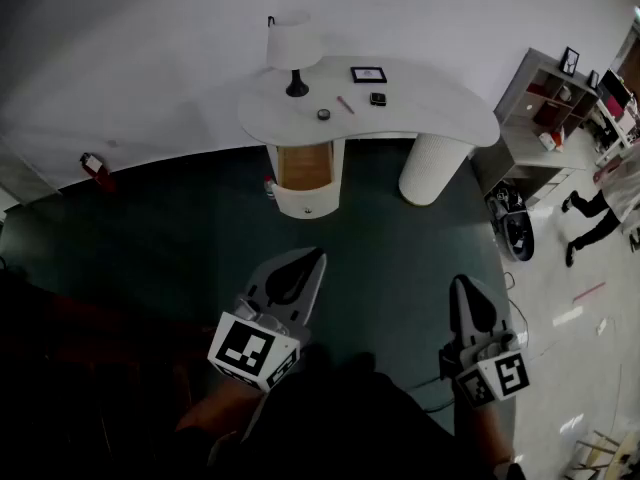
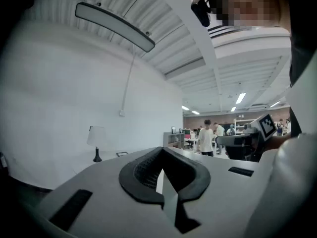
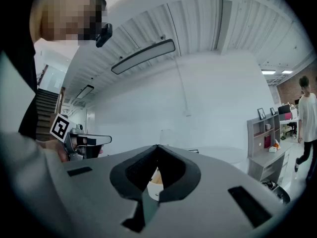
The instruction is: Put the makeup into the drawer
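Observation:
The white curved vanity table (image 1: pixel 420 120) stands far ahead across the dark carpet. On its top lie a pink stick (image 1: pixel 345 104), a small round jar (image 1: pixel 323 114), a small black compact (image 1: pixel 377 98) and a black-framed flat item (image 1: pixel 368 74). Under the top, the wood-lined drawer (image 1: pixel 303 166) is pulled open. My left gripper (image 1: pixel 315 257) and right gripper (image 1: pixel 462 282) are held level near my body, well short of the table, both shut with nothing between the jaws. The left gripper view shows its joined jaws (image 2: pixel 161 149); the right gripper view shows the same (image 3: pixel 157 147).
A white lamp (image 1: pixel 293 48) stands on the table's left end. A thick white column leg (image 1: pixel 432 168) holds up its right side. At the right are a grey shelf unit (image 1: pixel 545 108), a black device on the floor (image 1: pixel 515 223) and a walking person (image 1: pixel 600 208). A red object (image 1: pixel 95 165) lies by the left wall.

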Action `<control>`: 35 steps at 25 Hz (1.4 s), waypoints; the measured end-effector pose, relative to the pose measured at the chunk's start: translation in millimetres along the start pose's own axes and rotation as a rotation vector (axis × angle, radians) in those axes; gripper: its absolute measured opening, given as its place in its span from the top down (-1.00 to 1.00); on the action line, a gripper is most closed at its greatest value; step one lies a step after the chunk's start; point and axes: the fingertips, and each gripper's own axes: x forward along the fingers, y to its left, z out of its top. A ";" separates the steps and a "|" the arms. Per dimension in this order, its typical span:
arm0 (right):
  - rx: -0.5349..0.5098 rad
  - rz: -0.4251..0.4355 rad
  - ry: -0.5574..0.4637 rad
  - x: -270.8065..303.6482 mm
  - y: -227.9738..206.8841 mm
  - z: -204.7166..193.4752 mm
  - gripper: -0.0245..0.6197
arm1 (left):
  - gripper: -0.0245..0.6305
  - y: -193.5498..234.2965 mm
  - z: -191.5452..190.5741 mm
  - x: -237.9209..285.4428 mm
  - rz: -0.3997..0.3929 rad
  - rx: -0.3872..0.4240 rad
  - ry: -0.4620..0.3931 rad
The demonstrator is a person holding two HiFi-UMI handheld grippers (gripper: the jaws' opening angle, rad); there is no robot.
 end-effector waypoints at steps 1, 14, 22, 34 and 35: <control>0.001 -0.001 0.003 1.1 3.6 -1.5 0.88 | 0.89 3.4 -0.3 -2.8 0.003 0.002 0.002; 0.118 0.003 -0.011 35.6 48.1 -0.1 0.87 | 0.89 47.4 -10.1 -34.7 0.017 -0.016 0.011; 0.109 0.023 0.025 68.6 29.5 -18.5 0.87 | 0.89 70.5 -16.1 -14.2 0.042 -0.025 0.016; 0.112 0.088 0.024 147.9 -62.3 -54.9 0.87 | 0.89 108.8 -36.6 91.0 0.112 0.004 -0.009; 0.108 0.092 0.027 154.2 -72.5 -58.6 0.87 | 0.89 111.9 -38.6 102.3 0.117 0.008 -0.007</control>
